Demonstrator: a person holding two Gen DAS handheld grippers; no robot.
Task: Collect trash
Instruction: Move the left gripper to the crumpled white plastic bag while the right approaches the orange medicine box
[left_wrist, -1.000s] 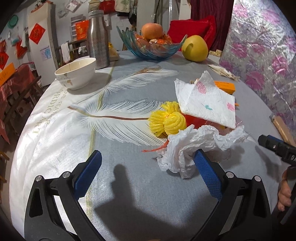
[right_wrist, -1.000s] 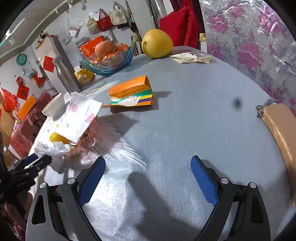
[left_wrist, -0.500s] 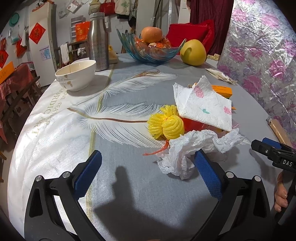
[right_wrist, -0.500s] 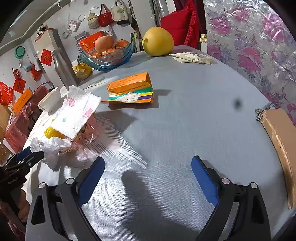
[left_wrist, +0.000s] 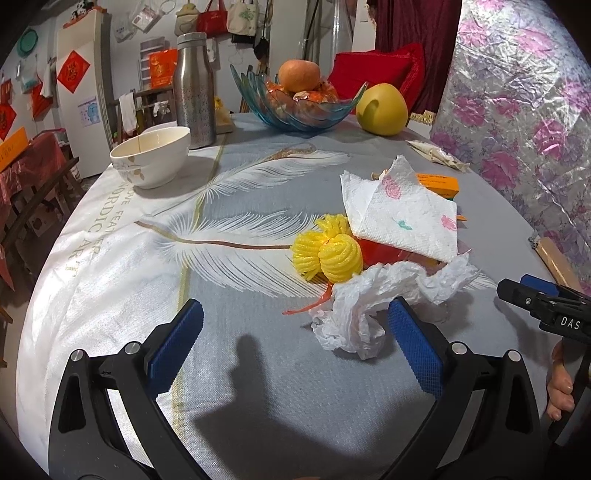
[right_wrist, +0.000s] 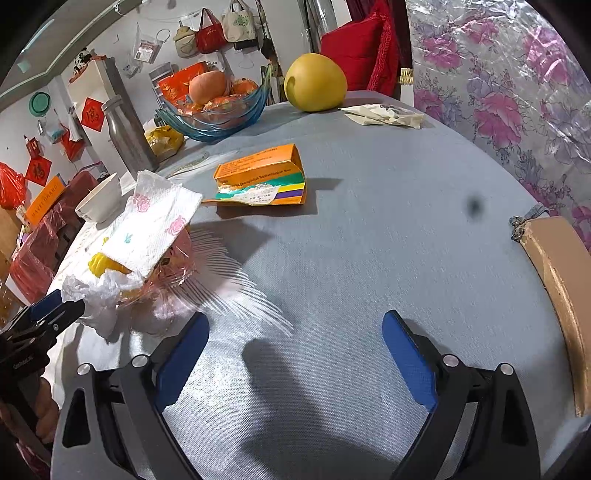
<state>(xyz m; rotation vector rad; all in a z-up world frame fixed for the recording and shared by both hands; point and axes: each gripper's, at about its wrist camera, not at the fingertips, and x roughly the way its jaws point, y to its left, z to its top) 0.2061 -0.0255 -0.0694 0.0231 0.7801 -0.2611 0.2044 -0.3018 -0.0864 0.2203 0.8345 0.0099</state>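
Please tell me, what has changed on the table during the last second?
Very little. The left gripper drew back slightly from the crumpled plastic; the right gripper rose slightly. Both stay open and empty. The napkin, yellow net and orange box did not move.

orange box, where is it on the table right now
In the right wrist view the orange box lies flat left of centre, between the printed paper towel and the yellow pomelo, in front of the blue glass fruit bowl.
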